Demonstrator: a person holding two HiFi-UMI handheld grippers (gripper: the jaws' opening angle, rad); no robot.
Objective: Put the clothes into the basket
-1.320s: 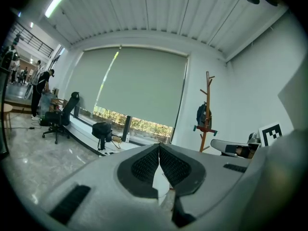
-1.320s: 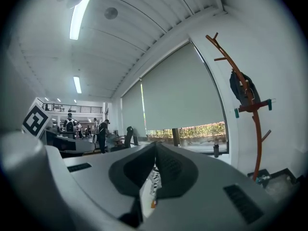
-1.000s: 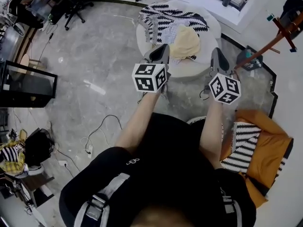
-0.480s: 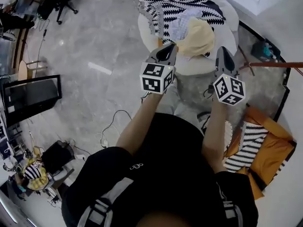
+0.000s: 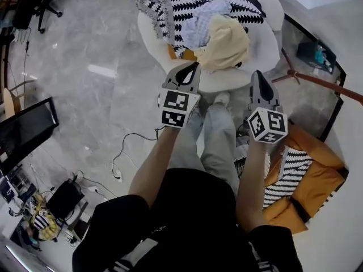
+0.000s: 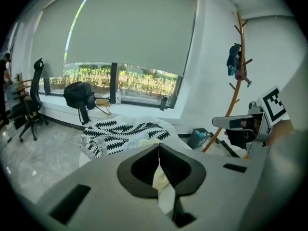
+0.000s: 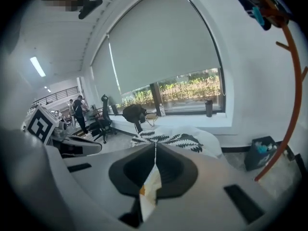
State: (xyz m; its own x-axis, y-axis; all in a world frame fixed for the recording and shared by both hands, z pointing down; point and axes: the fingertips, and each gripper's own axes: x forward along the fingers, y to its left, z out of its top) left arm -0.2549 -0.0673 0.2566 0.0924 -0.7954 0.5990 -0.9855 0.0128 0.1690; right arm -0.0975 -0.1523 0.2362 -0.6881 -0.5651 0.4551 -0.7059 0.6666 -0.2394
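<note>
The left tool (image 5: 191,69) and the right tool (image 5: 257,77) are both clenched, with nothing in them. Just ahead of their tips the clothes (image 5: 207,27) lie heaped on a round white seat (image 5: 241,78): a cream top (image 5: 227,41) nearest, a black-and-white leaf-print cloth (image 5: 193,1) behind it. They look soft, light and floppy (they will droop), so pinching a raised fold of the cream top seems best. The orange basket (image 5: 326,177) sits behind the right tool, to its right. No words can be read.
</note>
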